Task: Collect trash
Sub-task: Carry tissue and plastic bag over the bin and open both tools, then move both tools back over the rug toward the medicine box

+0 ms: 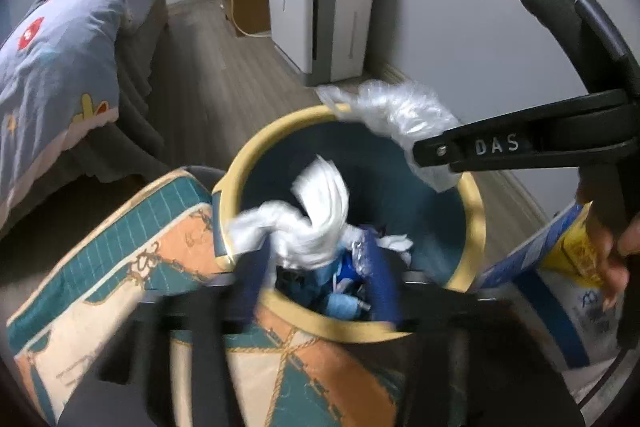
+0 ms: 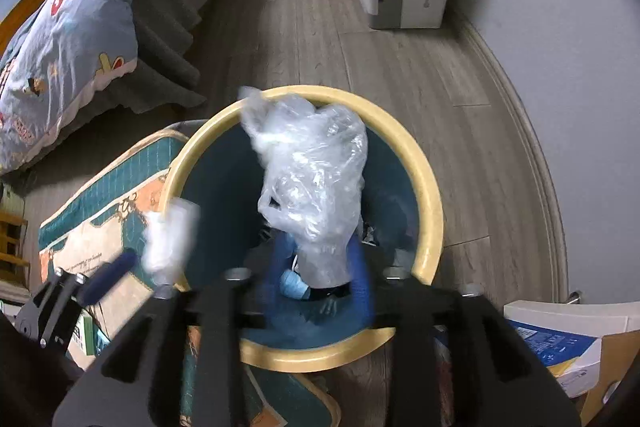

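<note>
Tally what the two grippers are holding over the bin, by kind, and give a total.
White crumpled tissue, in the left gripper: 1
Clear crumpled plastic bag, in the right gripper: 1
Total: 2, both above the open yellow-rimmed bin.
</note>
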A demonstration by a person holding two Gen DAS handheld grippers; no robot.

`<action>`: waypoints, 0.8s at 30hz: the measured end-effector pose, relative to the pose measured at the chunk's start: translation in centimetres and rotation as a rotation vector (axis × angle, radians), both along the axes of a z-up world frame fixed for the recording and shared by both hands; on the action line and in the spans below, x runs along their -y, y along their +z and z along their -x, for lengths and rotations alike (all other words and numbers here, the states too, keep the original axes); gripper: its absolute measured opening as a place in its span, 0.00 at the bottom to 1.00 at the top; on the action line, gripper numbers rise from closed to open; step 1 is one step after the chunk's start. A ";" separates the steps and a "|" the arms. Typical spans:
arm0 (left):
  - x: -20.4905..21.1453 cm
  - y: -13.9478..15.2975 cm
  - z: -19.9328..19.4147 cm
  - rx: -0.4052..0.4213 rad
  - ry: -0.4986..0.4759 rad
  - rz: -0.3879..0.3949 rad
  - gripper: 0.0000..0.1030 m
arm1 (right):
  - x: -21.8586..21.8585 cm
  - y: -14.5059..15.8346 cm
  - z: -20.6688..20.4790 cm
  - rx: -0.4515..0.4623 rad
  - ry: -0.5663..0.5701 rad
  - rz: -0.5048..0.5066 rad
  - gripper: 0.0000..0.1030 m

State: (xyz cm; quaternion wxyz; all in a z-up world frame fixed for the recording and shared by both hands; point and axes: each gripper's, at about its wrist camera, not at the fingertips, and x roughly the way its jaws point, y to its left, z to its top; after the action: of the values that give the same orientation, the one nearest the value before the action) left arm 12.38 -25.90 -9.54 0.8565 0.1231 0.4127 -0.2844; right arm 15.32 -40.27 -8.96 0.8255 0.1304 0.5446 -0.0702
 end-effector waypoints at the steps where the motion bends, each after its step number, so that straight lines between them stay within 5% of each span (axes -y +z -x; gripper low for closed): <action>1: 0.0 0.0 0.1 0.007 0.002 -0.007 0.67 | 0.1 0.1 0.0 0.003 -0.009 0.006 0.62; 3: 0.1 -0.2 0.1 0.006 -0.001 -0.027 0.68 | 0.3 0.2 0.1 0.003 -0.016 0.014 0.63; 9: -1.3 -0.1 0.3 0.023 0.050 -0.073 0.90 | 0.4 1.0 0.1 0.020 -0.052 0.012 0.94; 24: -11.4 4.0 3.5 0.080 0.192 -0.091 0.93 | -5.4 3.4 0.7 0.047 0.054 0.036 0.94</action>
State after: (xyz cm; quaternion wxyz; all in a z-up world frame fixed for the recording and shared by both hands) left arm 8.90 -14.52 -5.54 0.8891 0.1331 0.4006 -0.1767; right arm 14.61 -34.85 -5.55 0.8418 0.1026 0.5271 -0.0545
